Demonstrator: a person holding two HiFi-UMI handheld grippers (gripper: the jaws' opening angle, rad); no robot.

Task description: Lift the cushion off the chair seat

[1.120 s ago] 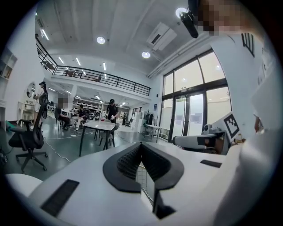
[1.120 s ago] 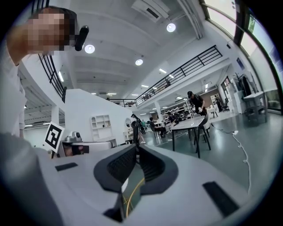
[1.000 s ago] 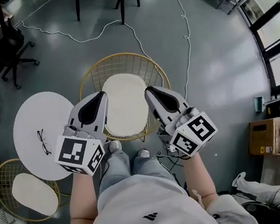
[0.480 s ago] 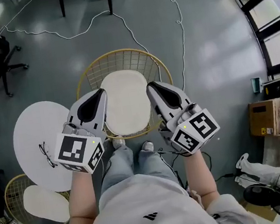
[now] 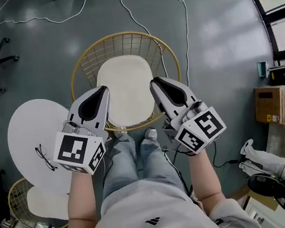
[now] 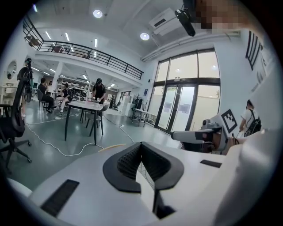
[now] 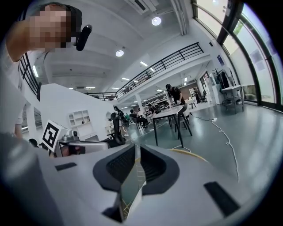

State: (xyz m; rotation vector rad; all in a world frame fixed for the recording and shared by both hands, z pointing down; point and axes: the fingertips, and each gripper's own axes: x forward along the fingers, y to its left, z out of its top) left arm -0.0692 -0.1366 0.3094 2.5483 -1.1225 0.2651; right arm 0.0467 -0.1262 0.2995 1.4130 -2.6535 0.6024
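**Cushion Is On The Chair, With A Gripper At Each Side**

The cream cushion [image 5: 128,89] is seen lying flat on the seat of the gold wire chair [image 5: 80,72]. It has not been lifted. In the head view it is framed by the two grippers, one at each side edge. Whether it is touched by either one cannot be told from above.

The left gripper [image 5: 103,91] is held by the left hand at the cushion's left edge. In the left gripper view its jaws [image 6: 141,152] are seen pressed together, and nothing is held between them.

The right gripper [image 5: 154,84] is held at the cushion's right edge. In the right gripper view its jaws [image 7: 135,161] are being opened, and a thin gap is seen between them. Nothing is pinched there; only the gold wire of the chair is seen through the gap.

The person's shoes [image 5: 149,134] are placed just in front of the chair. A round white table [image 5: 22,128] is found to the left, and a pair of glasses [image 5: 44,157] is laid on it. A white cable [image 5: 185,25] is stretched over the grey floor.
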